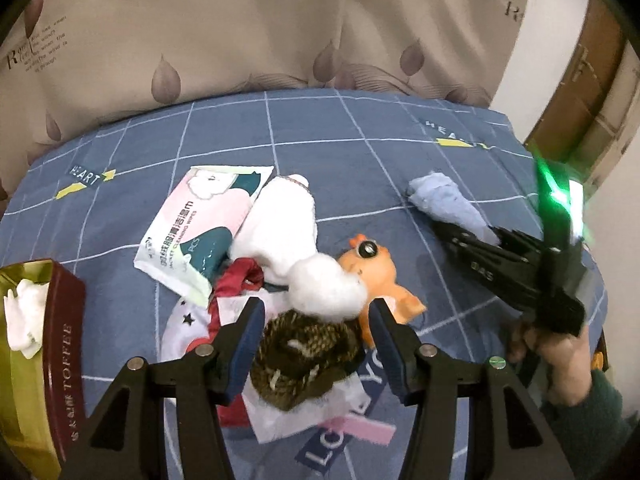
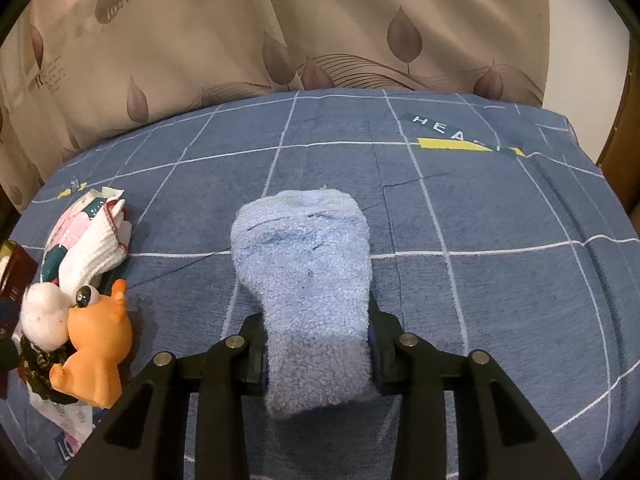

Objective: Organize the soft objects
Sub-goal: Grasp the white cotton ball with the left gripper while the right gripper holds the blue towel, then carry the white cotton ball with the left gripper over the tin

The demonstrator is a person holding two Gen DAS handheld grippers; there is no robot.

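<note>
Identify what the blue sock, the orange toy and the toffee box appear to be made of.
Blue sock: fuzzy terry-like knit, matte, visible nap.
Orange toy: smooth, slightly glossy, probably rubber or vinyl.
Toffee box: rigid, dark red outside, shiny gold inside; tin or coated card, unclear.

Bed (image 1: 360, 140) under a blue sheet (image 2: 500, 300) gridded in white, printed with "HEART" labels and yellow marks. Lying on it at far left, a wipes pack (image 1: 192, 224), with a white sock (image 1: 280, 220) overlapping its right edge. Nearer, heaped together: a red cloth (image 1: 240, 280), a white cotton ball (image 1: 324, 288), an orange toy (image 1: 380, 276), a brown knit piece (image 1: 304, 360), all over a white starred bag (image 1: 188, 324). At near left, a toffee tin (image 1: 52, 360) with white stuff inside. Well apart to the right, a light blue sock (image 2: 308, 280) stretched flat on the sheet.
</note>
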